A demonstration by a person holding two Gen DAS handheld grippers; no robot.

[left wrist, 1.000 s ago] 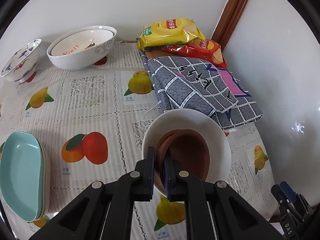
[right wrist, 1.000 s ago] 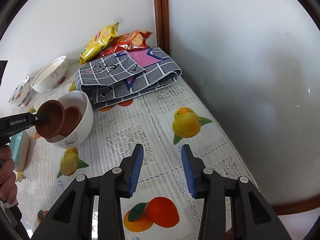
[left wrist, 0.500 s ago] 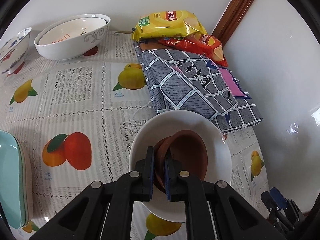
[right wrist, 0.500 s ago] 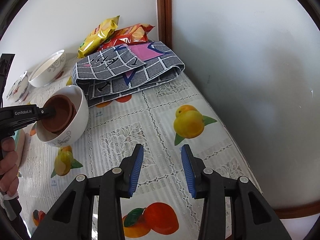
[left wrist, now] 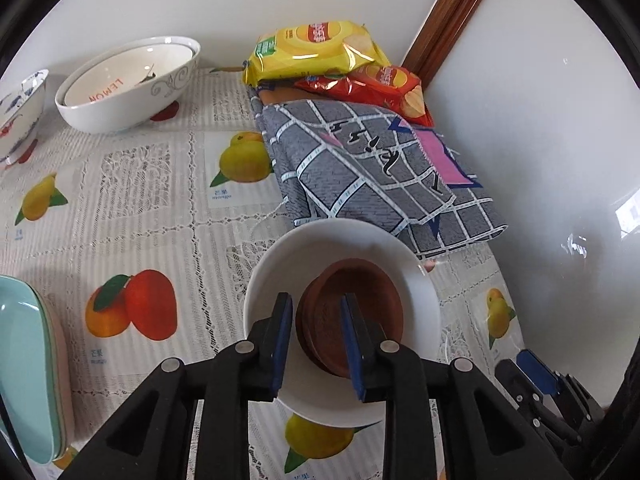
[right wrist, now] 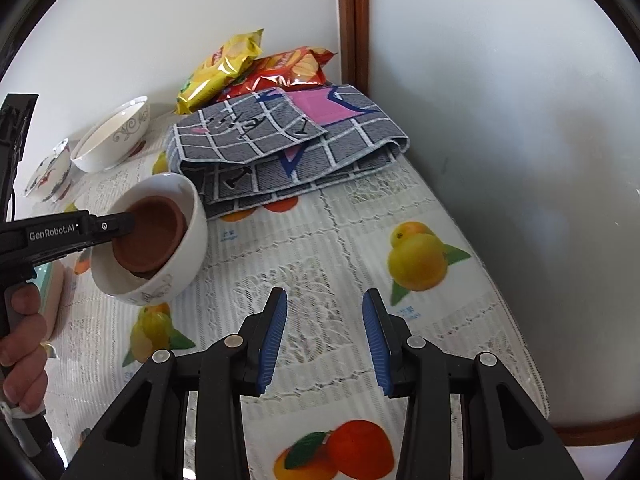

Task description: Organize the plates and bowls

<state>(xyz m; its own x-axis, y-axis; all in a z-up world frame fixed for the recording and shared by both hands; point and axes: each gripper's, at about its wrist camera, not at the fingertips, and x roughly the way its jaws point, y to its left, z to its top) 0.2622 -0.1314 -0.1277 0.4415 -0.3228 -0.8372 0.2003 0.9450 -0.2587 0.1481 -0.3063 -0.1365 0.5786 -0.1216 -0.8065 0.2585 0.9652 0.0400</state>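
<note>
Two brown bowls [left wrist: 356, 308] nested inside white bowl [left wrist: 320, 248] on table [left wrist: 140, 200], left tongs [left wrist: 316, 344] just opening, pads straddling their near rim without pressing, right tongs [right wrist: 325, 340] parted, empty, well apart.

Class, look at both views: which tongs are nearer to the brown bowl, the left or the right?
Left. The left tongs have just been opening, their jaws straddling the brown bowl rim inside the white bowl. The right tongs hang open over the tablecloth, well apart from it.
</note>
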